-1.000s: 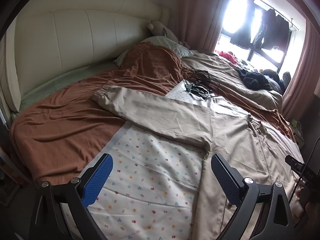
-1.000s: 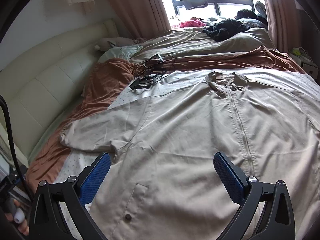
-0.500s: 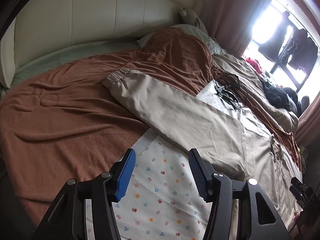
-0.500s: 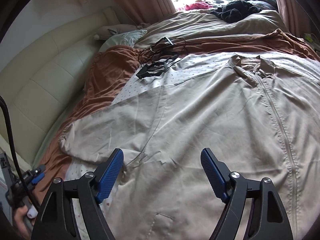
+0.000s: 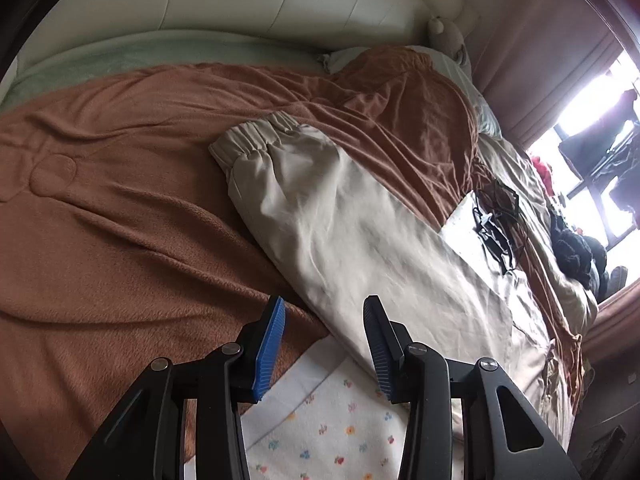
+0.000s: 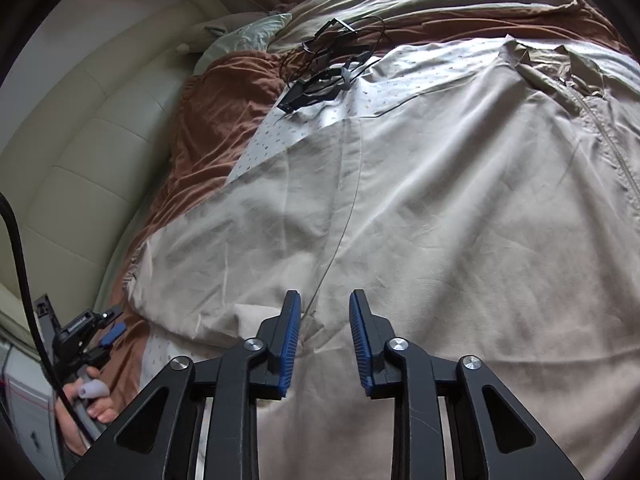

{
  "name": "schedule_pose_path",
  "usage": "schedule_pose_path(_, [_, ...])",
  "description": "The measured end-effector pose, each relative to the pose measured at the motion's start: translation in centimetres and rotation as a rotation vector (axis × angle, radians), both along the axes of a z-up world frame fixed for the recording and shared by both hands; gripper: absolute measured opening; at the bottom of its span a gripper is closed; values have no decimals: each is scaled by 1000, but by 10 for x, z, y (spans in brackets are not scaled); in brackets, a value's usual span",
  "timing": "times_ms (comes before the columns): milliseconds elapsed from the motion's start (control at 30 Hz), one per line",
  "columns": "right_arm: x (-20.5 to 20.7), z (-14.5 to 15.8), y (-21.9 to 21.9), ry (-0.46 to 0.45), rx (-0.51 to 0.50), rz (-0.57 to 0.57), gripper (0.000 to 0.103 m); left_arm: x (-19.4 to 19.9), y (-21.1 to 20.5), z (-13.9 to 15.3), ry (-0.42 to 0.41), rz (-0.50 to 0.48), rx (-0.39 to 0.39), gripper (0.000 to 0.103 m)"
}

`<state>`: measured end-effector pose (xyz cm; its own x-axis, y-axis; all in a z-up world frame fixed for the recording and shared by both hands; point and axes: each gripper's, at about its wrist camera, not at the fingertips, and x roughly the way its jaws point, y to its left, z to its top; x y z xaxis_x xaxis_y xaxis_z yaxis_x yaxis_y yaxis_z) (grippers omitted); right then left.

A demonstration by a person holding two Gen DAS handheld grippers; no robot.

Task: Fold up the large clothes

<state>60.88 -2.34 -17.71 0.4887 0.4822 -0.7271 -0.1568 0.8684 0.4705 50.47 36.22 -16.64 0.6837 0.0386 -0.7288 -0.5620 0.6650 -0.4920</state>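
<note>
Two tongs narrowed since a second ago, both closer to cloth.

Left wrist: left tongs [image 5: 324, 334] part spread, nothing pinched, over lower edge of jacket sleeve [image 5: 328, 216]; cuff at 11 o'clock on brown blanket [image 5: 120, 240].

Right wrist: right tongs [image 6: 324, 330] part spread, empty, straddling armpit seam of beige jacket [image 6: 460, 216] on bed. Looks like sleeve fold coming.

No readable writing.

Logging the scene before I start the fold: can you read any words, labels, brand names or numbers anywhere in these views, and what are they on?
None can be read.
Beige jacket: no visible tag, logo or print.
Floral sheet: flower pattern only, no lettering.
Left tool, seen from the right wrist view: a small pale mark on its black body, too small and blurred to read.
</note>
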Motion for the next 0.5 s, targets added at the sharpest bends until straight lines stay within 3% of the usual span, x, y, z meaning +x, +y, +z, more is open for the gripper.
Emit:
schedule_pose_path(233, [13, -23, -2, 70, 74, -2, 16, 29, 19, -33, 54, 70, -29, 41])
schedule_pose_path(367, [12, -26, 3, 92, 119, 16, 16, 34, 28, -33, 51, 95, -19, 14])
schedule_pose_path(500, [7, -34, 19, 110, 139, 62, 11, 38, 24, -9, 31, 55, 22, 7])
